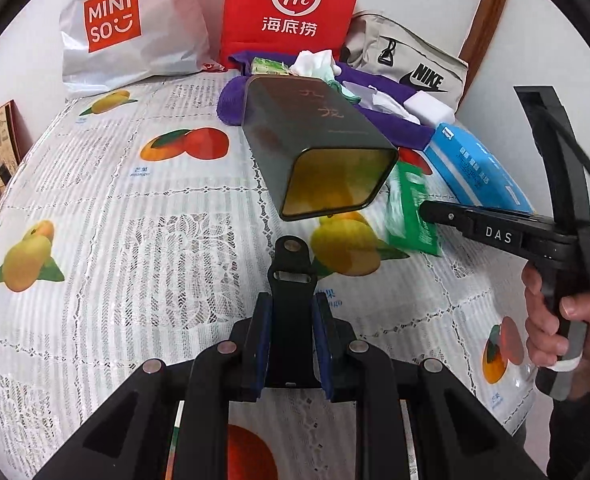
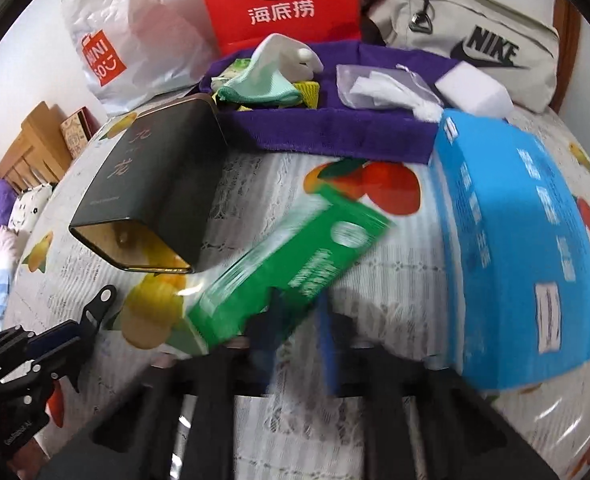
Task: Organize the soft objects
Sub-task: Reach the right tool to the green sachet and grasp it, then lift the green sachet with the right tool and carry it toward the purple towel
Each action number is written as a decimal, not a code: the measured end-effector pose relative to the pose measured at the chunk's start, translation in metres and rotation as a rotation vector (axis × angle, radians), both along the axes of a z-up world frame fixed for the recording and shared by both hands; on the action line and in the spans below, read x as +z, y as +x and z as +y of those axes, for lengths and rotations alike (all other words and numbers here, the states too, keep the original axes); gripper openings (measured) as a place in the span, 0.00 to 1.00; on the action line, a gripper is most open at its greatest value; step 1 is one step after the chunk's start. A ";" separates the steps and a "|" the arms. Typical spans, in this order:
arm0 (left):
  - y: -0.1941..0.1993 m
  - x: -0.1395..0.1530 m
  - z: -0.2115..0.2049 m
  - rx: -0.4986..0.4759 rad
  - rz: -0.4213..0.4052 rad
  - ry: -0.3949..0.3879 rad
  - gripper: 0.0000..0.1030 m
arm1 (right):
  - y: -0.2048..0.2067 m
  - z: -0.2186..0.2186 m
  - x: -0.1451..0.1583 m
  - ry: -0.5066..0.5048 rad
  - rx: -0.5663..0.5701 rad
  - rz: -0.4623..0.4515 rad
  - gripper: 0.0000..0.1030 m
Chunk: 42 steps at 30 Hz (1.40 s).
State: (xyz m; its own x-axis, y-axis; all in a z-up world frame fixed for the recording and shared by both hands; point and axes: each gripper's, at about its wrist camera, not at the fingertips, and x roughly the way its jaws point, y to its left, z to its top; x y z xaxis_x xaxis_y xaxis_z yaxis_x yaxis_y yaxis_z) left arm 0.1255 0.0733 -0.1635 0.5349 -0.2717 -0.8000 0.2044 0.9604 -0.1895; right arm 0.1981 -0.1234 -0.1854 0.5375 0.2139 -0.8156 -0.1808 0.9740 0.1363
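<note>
the right hand-held gripper (image 2: 295, 320) is clamped on the near end of a green soft pack (image 2: 291, 264), lifted a little off the bench (image 2: 395, 272); the pack is blurred in both views. it sits just right of the open mouth of a dark tin (image 2: 151, 184), which lies on its side facing the person, likely so soft things can be slid in lengthways. the left hand-held gripper (image 1: 291, 316) is nearly closed, its pads pinching a black clip (image 1: 291, 276) and nothing else; it hangs in front of the tin's mouth, apart from it.

the left wrist view shows the tin's (image 1: 315, 148) yellowish interior, which looks empty, and the hand (image 1: 555, 320) around the right tool's handle. the right wrist view instead looks down into the purple tray (image 2: 327, 128) behind, with a mint cloth (image 2: 259, 84) in one compartment and white tissue (image 2: 387, 88) in the other, and shows the blue pack (image 2: 511, 224) beside the green one.
</note>
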 end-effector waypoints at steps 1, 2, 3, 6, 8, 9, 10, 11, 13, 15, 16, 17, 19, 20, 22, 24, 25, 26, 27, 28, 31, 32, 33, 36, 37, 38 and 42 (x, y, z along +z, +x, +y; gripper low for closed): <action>0.000 0.000 0.000 0.000 0.001 -0.003 0.19 | 0.000 0.000 0.000 -0.003 0.013 -0.002 0.06; 0.000 -0.001 0.001 0.000 0.002 -0.005 0.19 | 0.000 0.000 0.001 -0.004 0.028 -0.005 0.04; 0.000 0.000 0.001 -0.001 0.002 -0.005 0.19 | -0.001 -0.002 0.002 -0.005 0.031 -0.005 0.04; 0.000 0.000 0.000 0.004 0.003 -0.002 0.19 | -0.011 -0.005 0.005 -0.012 0.067 -0.004 0.03; -0.002 0.000 -0.001 0.003 0.002 0.007 0.19 | -0.022 -0.009 0.007 -0.019 0.086 0.002 0.03; -0.003 0.001 -0.003 0.003 0.002 0.010 0.19 | -0.029 -0.012 0.008 -0.019 0.095 0.009 0.03; -0.004 0.001 -0.004 0.002 0.003 0.012 0.19 | -0.036 -0.015 0.009 -0.017 0.105 0.015 0.03; -0.005 0.001 -0.005 0.001 0.004 0.013 0.19 | -0.042 -0.017 0.009 -0.015 0.112 0.022 0.03; -0.007 0.000 -0.007 0.005 0.005 0.017 0.19 | -0.056 -0.023 0.008 -0.021 0.124 0.037 0.03; -0.007 0.001 -0.007 0.011 0.007 0.018 0.19 | -0.062 -0.025 0.006 -0.022 0.127 0.042 0.06; -0.007 0.001 -0.007 0.013 0.010 0.018 0.19 | -0.063 -0.026 0.004 -0.017 0.125 0.046 0.07; -0.007 0.001 -0.008 0.015 0.012 0.019 0.19 | -0.064 -0.027 0.003 -0.010 0.121 0.048 0.15; -0.007 0.002 -0.008 0.015 0.014 0.021 0.19 | -0.063 -0.029 0.003 0.024 0.106 0.051 0.38; -0.007 0.001 -0.008 0.015 0.016 0.021 0.19 | -0.063 -0.028 0.004 0.043 0.105 0.047 0.54; -0.008 0.001 -0.008 0.014 0.018 0.022 0.19 | -0.064 -0.024 0.006 0.056 0.108 0.029 0.60; -0.008 0.001 -0.008 0.012 0.020 0.022 0.20 | -0.063 -0.014 0.006 0.045 0.117 0.017 0.60; -0.007 0.001 -0.007 0.014 0.021 0.019 0.20 | -0.061 -0.010 0.005 0.043 0.120 0.020 0.60; -0.007 0.001 -0.007 0.016 0.021 0.016 0.20 | -0.059 -0.004 0.001 0.036 0.119 0.026 0.62; -0.007 0.001 -0.007 0.018 0.020 0.015 0.20 | -0.058 -0.001 0.000 0.019 0.113 0.017 0.62; -0.007 0.001 -0.007 0.020 0.019 0.014 0.20 | -0.057 0.005 0.000 -0.012 0.107 -0.003 0.62; -0.006 0.000 -0.009 0.018 0.014 0.029 0.20 | -0.058 0.016 -0.004 -0.100 0.112 -0.033 0.61; -0.006 0.000 -0.011 0.016 0.011 0.036 0.21 | -0.059 0.017 -0.005 -0.118 0.116 -0.042 0.57; -0.006 0.000 -0.012 0.012 0.012 0.037 0.25 | -0.062 0.017 -0.005 -0.133 0.123 -0.054 0.53; -0.007 0.000 -0.019 -0.007 0.007 0.056 0.36 | -0.066 0.008 -0.003 -0.129 0.120 -0.052 0.33; -0.009 0.000 -0.022 -0.012 0.006 0.074 0.37 | -0.068 0.005 -0.003 -0.130 0.120 -0.048 0.29; -0.010 0.000 -0.025 -0.014 0.002 0.095 0.39 | -0.070 0.002 -0.003 -0.132 0.119 -0.047 0.28; -0.015 -0.002 -0.030 0.000 -0.026 0.174 0.28 | -0.084 -0.014 -0.003 -0.138 0.100 -0.037 0.25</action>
State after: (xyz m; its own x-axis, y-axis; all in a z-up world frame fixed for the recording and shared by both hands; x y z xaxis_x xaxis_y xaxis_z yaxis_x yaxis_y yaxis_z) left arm 0.1105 0.0431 -0.1651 0.5563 -0.1304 -0.8207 0.2067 0.9783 -0.0153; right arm 0.1145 -0.1370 -0.1879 0.5498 0.1546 -0.8208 -0.2798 0.9600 -0.0066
